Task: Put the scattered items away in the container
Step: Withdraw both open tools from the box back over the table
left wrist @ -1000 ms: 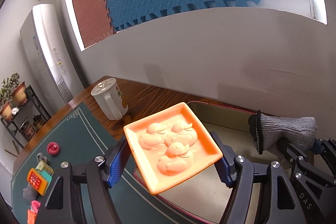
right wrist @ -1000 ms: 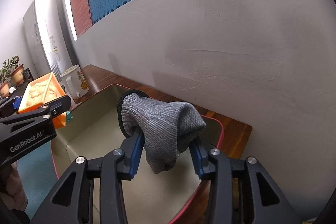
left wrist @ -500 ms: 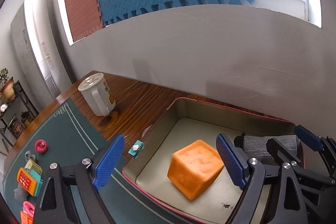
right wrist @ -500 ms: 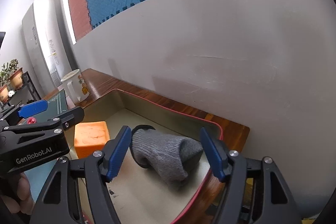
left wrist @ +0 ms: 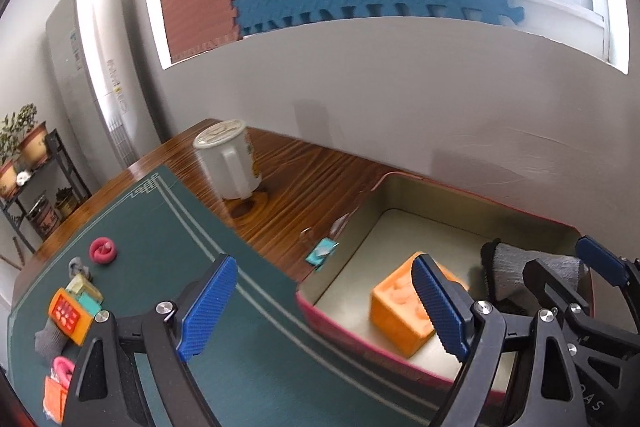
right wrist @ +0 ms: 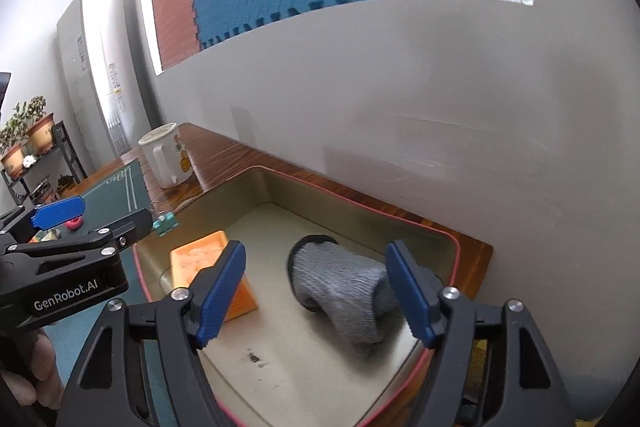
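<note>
Left wrist view: left gripper [left wrist: 326, 305] has its jaws wide, holding nothing, hanging over the near-left rim of the bin [left wrist: 384, 183]; the wide spread likely suits reaching for another item without snagging. Orange block [left wrist: 404, 311] sits on the bin floor, tipped on an edge, near the bin's left wall, partly behind the right blue pad. Sock [left wrist: 516, 267] lies to its right on the bin floor, partly hidden by the other tool. Right wrist view: right gripper [right wrist: 316, 297] also wide and empty, above the bin [right wrist: 452, 239], pads straddling the sock [right wrist: 344, 283] without touching it; the sock lies flat with its cuff toward the far wall. Orange block [right wrist: 200, 255] shows at the left, apart from the sock. Both are inside, so those two look done. Left on the green mat [left wrist: 160, 235]: pink ring [left wrist: 103, 250], orange toy [left wrist: 69, 315], and a few small bits at the far-left edge, too small to name. A teal clip [left wrist: 320, 251] sits just outside the bin's left wall on the table [left wrist: 304, 179], near the mat edge. Mug [left wrist: 228, 163] stands upright at the far side, well apart from the bin; probably not clutter. Judged roughly midway: the mat pile on the left is the next target, and the left tool is nearer to it.
</note>
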Tool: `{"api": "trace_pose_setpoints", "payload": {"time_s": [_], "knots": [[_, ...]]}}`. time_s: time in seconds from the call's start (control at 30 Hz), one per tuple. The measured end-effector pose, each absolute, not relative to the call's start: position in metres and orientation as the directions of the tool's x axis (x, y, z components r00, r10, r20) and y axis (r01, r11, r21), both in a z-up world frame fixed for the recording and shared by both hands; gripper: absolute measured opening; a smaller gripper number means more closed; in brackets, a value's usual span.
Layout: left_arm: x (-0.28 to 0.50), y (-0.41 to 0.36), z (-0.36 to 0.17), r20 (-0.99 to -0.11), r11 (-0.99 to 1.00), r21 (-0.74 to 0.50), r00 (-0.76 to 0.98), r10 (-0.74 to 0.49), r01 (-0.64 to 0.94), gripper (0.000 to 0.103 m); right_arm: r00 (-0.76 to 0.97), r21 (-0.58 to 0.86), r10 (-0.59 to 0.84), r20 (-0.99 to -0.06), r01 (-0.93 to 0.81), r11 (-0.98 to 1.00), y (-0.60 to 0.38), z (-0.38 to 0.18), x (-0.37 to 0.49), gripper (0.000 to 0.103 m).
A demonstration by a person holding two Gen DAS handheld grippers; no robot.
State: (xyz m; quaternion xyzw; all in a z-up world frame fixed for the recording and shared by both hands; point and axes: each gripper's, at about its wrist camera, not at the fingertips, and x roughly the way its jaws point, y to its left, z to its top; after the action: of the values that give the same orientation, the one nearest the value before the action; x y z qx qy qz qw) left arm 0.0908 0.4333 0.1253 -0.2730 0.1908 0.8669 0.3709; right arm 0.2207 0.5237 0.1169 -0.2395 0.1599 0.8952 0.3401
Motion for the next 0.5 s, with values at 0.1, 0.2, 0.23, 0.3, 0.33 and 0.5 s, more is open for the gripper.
{"api": "trace_pose_setpoints", "payload": {"time_s": [0.1,0.2,0.23,0.3,0.33,0.5], "knots": [[0.087,0.420,0.124,-0.619,-0.669,0.124,-0.584,0.524,-0.733,0.091,-0.656,0.108,0.525,-0.543,-0.674,-0.731,0.513,0.120,0.214,0.079],[0.083,0.402,0.124,-0.623,-0.693,0.120,-0.597,0.505,-0.711,0.091,-0.658,0.090,0.510,-0.554,-0.657,-0.748,0.500,0.122,0.206,0.080],[0.081,0.395,0.124,-0.623,-0.702,0.117,-0.602,0.499,-0.703,0.091,-0.659,0.086,0.504,-0.558,-0.650,-0.755,0.496,0.123,0.203,0.080],[0.078,0.381,0.124,-0.623,-0.718,0.111,-0.611,0.488,-0.687,0.091,-0.669,0.077,0.488,-0.560,-0.629,-0.774,0.484,0.125,0.196,0.080],[0.076,0.374,0.125,-0.621,-0.727,0.110,-0.618,0.482,-0.678,0.091,-0.673,0.072,0.482,-0.561,-0.620,-0.781,0.479,0.125,0.193,0.080],[0.062,0.327,0.127,-0.609,-0.787,0.098,-0.662,0.437,-0.610,0.091,-0.705,0.050,0.434,-0.560,-0.552,-0.832,0.442,0.130,0.167,0.081]]}}
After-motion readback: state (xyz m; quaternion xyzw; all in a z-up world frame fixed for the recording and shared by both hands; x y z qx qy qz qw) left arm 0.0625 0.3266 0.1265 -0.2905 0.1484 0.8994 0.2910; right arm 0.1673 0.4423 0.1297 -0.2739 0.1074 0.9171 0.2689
